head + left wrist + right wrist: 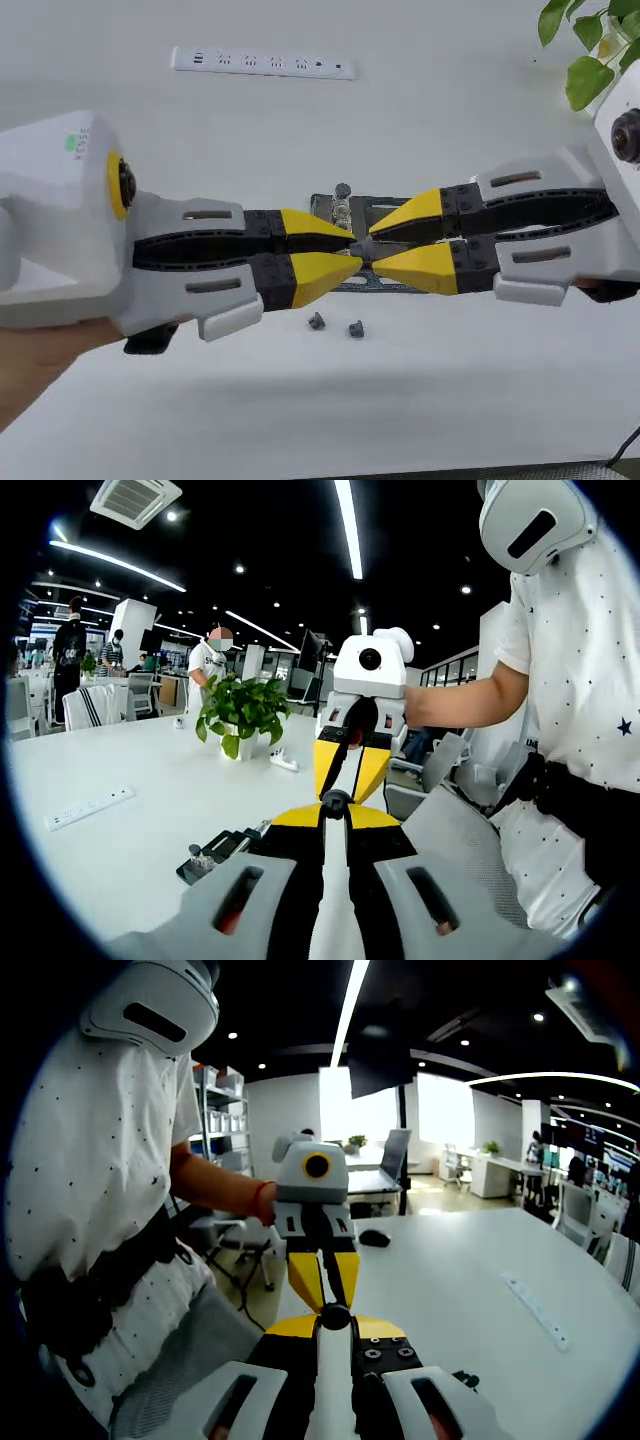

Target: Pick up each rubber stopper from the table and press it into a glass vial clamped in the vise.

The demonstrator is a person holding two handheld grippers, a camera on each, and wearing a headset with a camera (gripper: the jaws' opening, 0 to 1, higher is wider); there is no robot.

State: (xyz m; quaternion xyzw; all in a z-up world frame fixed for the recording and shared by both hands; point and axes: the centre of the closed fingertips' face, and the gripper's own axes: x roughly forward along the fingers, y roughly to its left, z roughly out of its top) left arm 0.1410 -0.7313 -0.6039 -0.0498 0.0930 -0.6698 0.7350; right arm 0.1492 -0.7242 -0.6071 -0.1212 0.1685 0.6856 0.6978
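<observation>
White tabletop point(300, 410) below, with a power strip point(262, 62) lying along the far side and a leafy plant point(590, 50) poking in at the far right corner. The vise point(325, 208) sits mid-table, and here's the catch: both claws hang right across it, so most of it is hidden. Just a vial point(343, 208) with a dark top peeks out above the yellow tips. Two loose stoppers point(317, 321) lie on the near side, close together and well clear of the tools.

Now the claws. The left claw point(352, 252) comes in from the left and the right claw point(374, 252) from the right, nose to nose. Each is drawn in to a thin slit, and both pinch the same small dark stopper point(362, 258) between their tips, held up in the air just above the vise. From the left gripper view the stopper sits square at the meeting point, with the person's dotted shirt point(590, 660) behind.
</observation>
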